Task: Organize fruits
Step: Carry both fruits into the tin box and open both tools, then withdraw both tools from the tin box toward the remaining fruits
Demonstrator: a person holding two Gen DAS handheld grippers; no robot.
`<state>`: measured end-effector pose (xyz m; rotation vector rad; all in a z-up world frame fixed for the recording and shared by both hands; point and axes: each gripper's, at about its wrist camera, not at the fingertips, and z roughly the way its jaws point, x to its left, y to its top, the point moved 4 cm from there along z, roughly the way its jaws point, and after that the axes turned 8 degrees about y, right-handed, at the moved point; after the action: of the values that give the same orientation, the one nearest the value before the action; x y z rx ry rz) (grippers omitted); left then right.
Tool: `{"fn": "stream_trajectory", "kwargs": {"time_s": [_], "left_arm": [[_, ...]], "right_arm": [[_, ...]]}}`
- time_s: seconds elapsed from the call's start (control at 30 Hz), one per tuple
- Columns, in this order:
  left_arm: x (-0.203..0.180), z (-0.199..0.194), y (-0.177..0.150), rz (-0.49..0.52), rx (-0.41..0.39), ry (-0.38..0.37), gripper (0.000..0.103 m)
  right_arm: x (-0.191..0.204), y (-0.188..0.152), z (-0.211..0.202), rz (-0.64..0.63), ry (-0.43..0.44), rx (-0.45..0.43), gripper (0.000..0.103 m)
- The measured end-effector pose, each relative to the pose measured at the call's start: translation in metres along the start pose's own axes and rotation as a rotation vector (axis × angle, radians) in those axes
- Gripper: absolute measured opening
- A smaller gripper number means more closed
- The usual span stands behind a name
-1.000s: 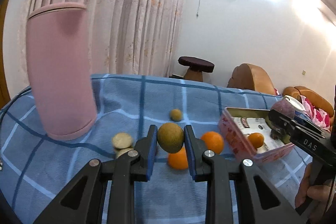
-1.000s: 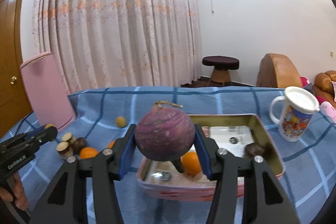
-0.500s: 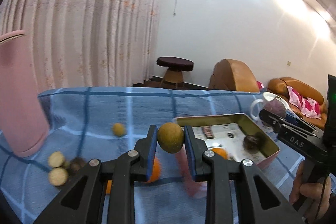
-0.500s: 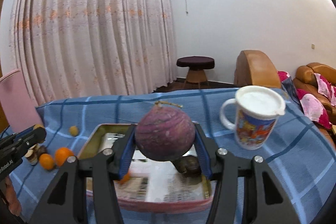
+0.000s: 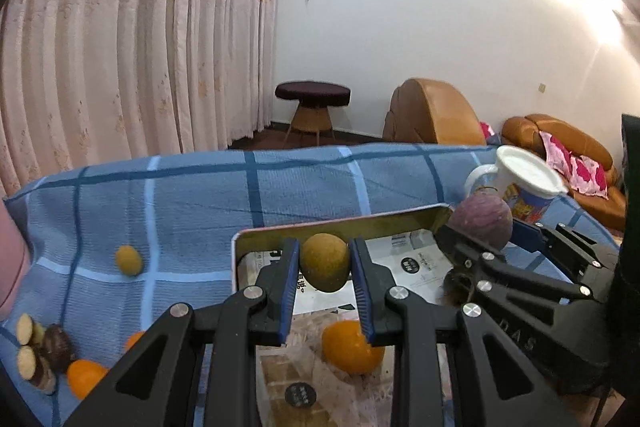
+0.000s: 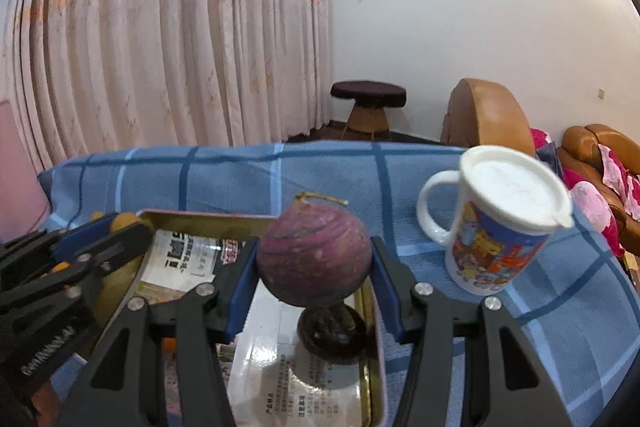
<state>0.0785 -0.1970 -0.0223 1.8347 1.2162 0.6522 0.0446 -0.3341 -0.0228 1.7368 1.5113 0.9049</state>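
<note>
My left gripper (image 5: pixel 325 265) is shut on a small olive-brown fruit (image 5: pixel 324 262), held above the open metal tin (image 5: pixel 340 229). An orange (image 5: pixel 352 349) lies in the tin just below it. My right gripper (image 6: pixel 314 263) is shut on a round purple fruit (image 6: pixel 314 257) with a dry stem, over the tin's (image 6: pixel 208 215) right side. A dark wrinkled fruit (image 6: pixel 332 333) sits in the tin under it. In the left wrist view the right gripper (image 5: pixel 486 233) with the purple fruit (image 5: pixel 480 221) stands at the tin's far right corner.
Left of the tin on the blue checked cloth (image 5: pixel 200 195) lie a small yellow-brown fruit (image 5: pixel 129 259), two oranges (image 5: pixel 84 377), a dark fruit (image 5: pixel 56 343) and pale cut pieces (image 5: pixel 26 325). A lidded cartoon mug (image 6: pixel 504 223) stands right of the tin. A pink container (image 5: pixel 10 267) stands far left.
Both grippers have swung to the right with their fruits, from the loose pile and pink container to over the tin. The mug has come close beside the right gripper.
</note>
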Motion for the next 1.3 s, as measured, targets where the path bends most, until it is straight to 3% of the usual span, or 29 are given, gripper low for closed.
{"fn": "stream_trajectory", "kwargs": {"time_s": [0.5, 0.57, 0.63, 0.8, 0.87, 0.93, 1.0, 1.07, 1.13, 1.3], "left_arm": [[0.001, 0.028, -0.007, -0.013, 0.152, 0.034, 0.027], [0.002, 0.03, -0.008, -0.019, 0.162, 0.039, 0.027], [0.004, 0.031, -0.008, -0.028, 0.166, 0.049, 0.027], [0.004, 0.031, -0.009, -0.02, 0.171, 0.052, 0.028], [0.003, 0.03, -0.009, -0.016, 0.171, 0.057, 0.028], [0.001, 0.028, -0.009, -0.007, 0.163, 0.061, 0.035], [-0.002, 0.021, -0.008, 0.01, 0.136, 0.076, 0.065], [-0.006, 0.013, -0.006, 0.029, 0.088, 0.095, 0.08], [-0.008, 0.002, -0.003, 0.042, 0.031, 0.117, 0.08], [0.005, -0.015, -0.001, -0.012, -0.018, 0.124, 0.08]], "right_arm": [[-0.003, -0.004, 0.02, 0.03, 0.096, 0.1, 0.056], [-0.001, -0.004, 0.019, 0.031, 0.112, 0.088, 0.058], [0.001, -0.004, 0.016, 0.025, 0.104, 0.079, 0.066], [-0.001, -0.002, 0.01, 0.035, 0.11, 0.042, 0.067], [-0.004, 0.001, 0.002, 0.044, 0.095, -0.001, 0.073], [-0.007, 0.005, -0.006, 0.059, 0.082, -0.047, 0.084], [-0.008, 0.008, -0.015, 0.075, 0.072, -0.095, 0.092], [-0.01, 0.012, -0.022, 0.088, 0.066, -0.129, 0.094], [-0.012, 0.013, -0.028, 0.101, 0.054, -0.163, 0.095], [-0.014, 0.015, -0.038, 0.119, 0.023, -0.215, 0.096]]}}
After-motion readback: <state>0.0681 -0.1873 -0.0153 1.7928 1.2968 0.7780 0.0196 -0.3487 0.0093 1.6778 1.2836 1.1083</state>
